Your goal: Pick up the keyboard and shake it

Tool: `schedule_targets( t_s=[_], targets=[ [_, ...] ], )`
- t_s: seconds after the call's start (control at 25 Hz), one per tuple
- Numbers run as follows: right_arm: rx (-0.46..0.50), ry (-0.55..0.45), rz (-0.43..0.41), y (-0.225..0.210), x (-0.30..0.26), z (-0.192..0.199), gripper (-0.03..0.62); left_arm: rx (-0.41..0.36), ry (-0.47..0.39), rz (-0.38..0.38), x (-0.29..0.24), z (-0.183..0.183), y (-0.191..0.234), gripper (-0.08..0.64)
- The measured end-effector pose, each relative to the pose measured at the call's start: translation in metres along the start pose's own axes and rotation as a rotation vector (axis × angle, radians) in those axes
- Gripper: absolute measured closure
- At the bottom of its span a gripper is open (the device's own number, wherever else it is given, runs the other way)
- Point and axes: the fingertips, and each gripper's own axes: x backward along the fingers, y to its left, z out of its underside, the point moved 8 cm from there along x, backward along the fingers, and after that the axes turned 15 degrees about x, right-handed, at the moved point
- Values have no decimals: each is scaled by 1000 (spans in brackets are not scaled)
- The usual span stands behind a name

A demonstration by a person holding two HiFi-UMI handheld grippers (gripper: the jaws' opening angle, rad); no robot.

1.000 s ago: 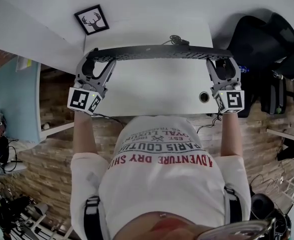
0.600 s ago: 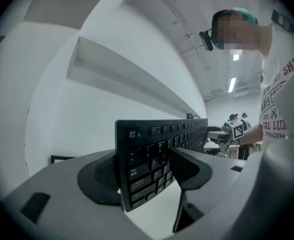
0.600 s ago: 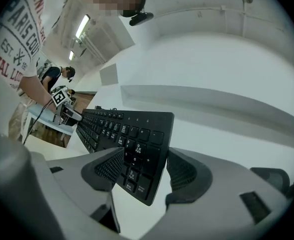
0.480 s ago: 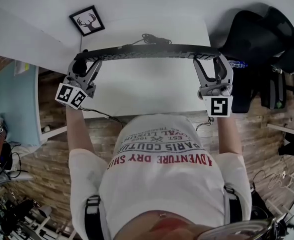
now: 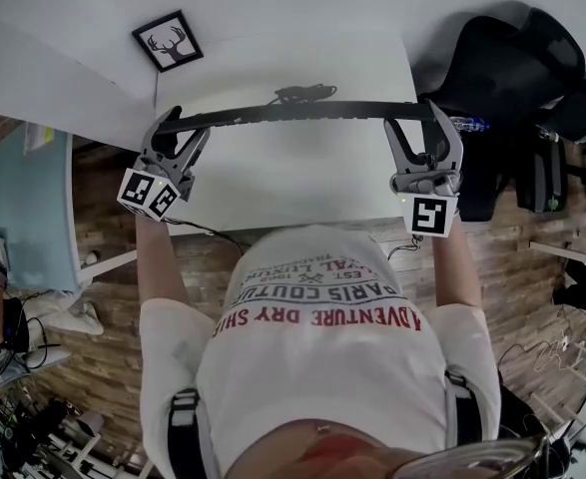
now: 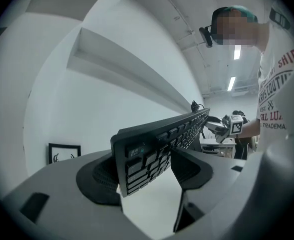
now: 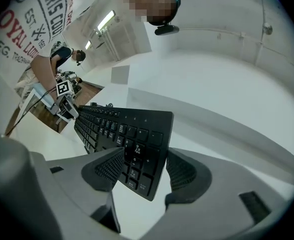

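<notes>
A black keyboard (image 5: 293,113) hangs in the air above the white desk (image 5: 283,183), seen nearly edge-on in the head view. My left gripper (image 5: 178,125) grips its left end; the pads press on both faces (image 6: 144,164), though the jaws are opening slightly. My right gripper (image 5: 424,120) is shut on the right end, with the number keys between its pads (image 7: 139,166). The keyboard's cable (image 5: 297,93) trails off its far edge. Each gripper view shows the other gripper at the keyboard's far end (image 6: 232,126) (image 7: 61,91).
A framed deer picture (image 5: 168,40) lies at the desk's far left. A black office chair (image 5: 517,68) stands to the right of the desk. A light blue table (image 5: 28,208) is at the left, over a wood-pattern floor.
Both grippers have shifted left and slightly toward me with the keyboard. The keyboard has tipped more edge-on, and its cable has swung with it.
</notes>
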Motion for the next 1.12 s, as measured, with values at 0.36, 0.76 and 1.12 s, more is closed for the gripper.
schedule_targets(
  t_s=[0.36,0.76,1.12],
  targets=[
    [-197,35,-120,-7,-7,5,332,-21,42,-42,3,-2,-7,256],
    [-455,238,-286,19,5,52,362,-19,195,-108,11,11,-15,256],
    [-576,365,-368,53,17,79,362,0,273,-161,22,41,-19,256]
  ],
)
